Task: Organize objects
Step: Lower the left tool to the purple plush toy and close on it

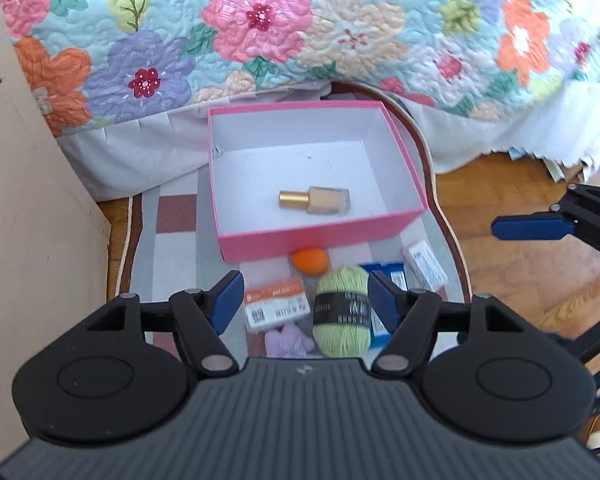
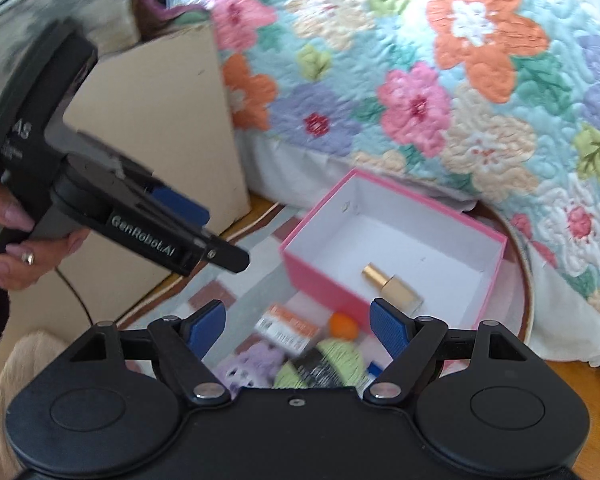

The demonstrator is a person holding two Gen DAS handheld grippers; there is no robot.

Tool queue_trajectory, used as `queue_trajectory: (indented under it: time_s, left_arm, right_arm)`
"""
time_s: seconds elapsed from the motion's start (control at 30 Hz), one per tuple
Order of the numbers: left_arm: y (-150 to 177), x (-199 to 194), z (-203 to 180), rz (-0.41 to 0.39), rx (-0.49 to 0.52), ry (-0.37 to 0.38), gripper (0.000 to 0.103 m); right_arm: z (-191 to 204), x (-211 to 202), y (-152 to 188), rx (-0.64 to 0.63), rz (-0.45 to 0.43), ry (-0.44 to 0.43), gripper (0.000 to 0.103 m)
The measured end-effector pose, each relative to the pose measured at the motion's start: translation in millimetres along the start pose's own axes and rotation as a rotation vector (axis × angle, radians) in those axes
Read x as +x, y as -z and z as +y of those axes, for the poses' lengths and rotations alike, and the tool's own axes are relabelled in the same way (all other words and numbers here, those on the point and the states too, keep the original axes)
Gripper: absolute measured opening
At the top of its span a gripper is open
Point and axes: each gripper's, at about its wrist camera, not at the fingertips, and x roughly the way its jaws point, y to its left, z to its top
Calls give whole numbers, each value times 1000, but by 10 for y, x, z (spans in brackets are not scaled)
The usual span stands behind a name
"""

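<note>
We see the gold-capped bottle lying on its side, alone in the pink box, ahead of both our tongs. Nearer us, just before the box, sit the orange ball, green yarn, an orange-labelled packet and a blue packet. Our left gripper hangs above them, jaws apart, nothing between. Our right gripper is spread wide too, empty.
</note>
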Motion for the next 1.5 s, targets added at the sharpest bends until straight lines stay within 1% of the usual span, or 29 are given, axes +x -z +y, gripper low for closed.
queue_trajectory:
  time_s: [0.17, 0.27, 0.33, 0.43, 0.5, 0.63, 0.77, 0.87, 1.0, 1.13, 1.17, 1.23, 1.33, 1.4, 1.43, 1.5]
  left_arm:
    - [309, 18, 15, 19, 7, 18, 68]
    - [442, 119, 60, 39, -6, 29, 68]
    - [523, 229, 115, 61, -24, 36, 68]
    - [609, 421, 199, 89, -47, 39, 68]
    - [669, 559, 260, 104, -65, 42, 68]
    - [803, 813, 372, 138, -95, 31, 68]
    - [952, 1043, 492, 170, -129, 43, 68]
    - [1063, 1205, 558, 183, -164, 56, 68]
    - [1227, 1443, 617, 219, -253, 107, 68]
    - [1324, 1595, 591, 221, -257, 87, 68]
    - [1346, 1630, 588, 222, -260, 81, 66]
    - [1384, 1685, 586, 222, -263, 74, 66]
    - [1422, 1721, 567, 198, -244, 45, 67]
    - [1431, 1709, 553, 177, -247, 53, 65]
    - [1434, 1705, 550, 168, -251, 55, 65]
    - [1431, 1703, 536, 145, -243, 47, 65]
  right_arm:
    - [221, 94, 201, -34, 59, -30, 83]
    - [256, 194, 305, -21, 93, -45, 83]
    - [244, 280, 370, 8, 112, -71, 83]
    - [229, 385, 522, 29, 86, -116, 83]
    - [238, 501, 619, 29, 99, -120, 83]
    - [285, 761, 786, 36, 127, -100, 83]
    - [335, 1036, 887, 90, 168, -122, 83]
    - [414, 1189, 932, 103, 177, -138, 83]
    - [495, 1419, 1010, 98, 187, -100, 83]
    - [511, 1575, 1084, 98, 180, -62, 83]
    - [513, 1609, 1096, 101, 179, -56, 83]
    - [535, 1699, 1127, 90, 189, -41, 83]
    - [571, 1830, 1199, 73, 202, -25, 83]
    - [557, 1923, 1256, 85, 210, -15, 83]
    - [552, 1969, 1282, 83, 209, 1, 82]
    - [549, 2008, 1349, 60, 171, 76, 75]
